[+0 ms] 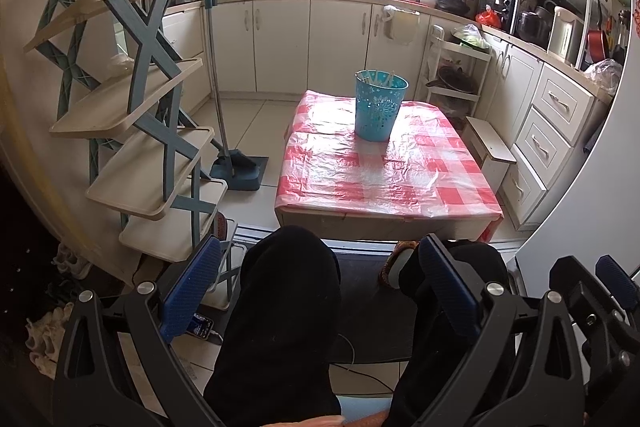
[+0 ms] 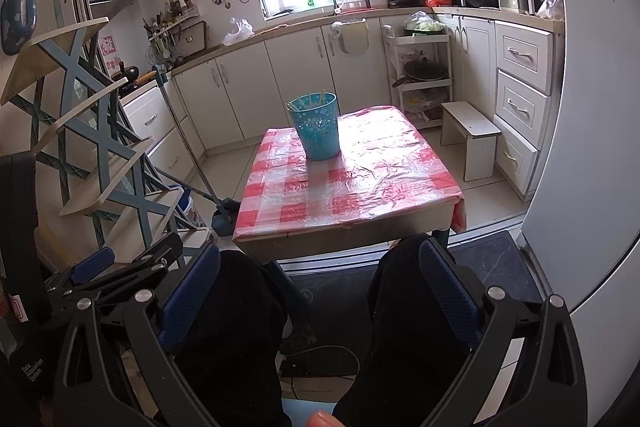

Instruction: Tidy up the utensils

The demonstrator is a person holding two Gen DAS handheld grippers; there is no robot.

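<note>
Only "Data Acquisition System" (image 2: pixel 32 373) legible; both tongs, left (image 1: pixel 320 291) and right (image 2: pixel 320 291), wide, empty

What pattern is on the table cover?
Red and white checks on the table cover, clearest in the right wrist view.

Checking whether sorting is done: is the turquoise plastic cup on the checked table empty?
Not empty: the upright turquoise plastic cup holds several pale sticks, likely chopsticks, poking above its rim.
</note>
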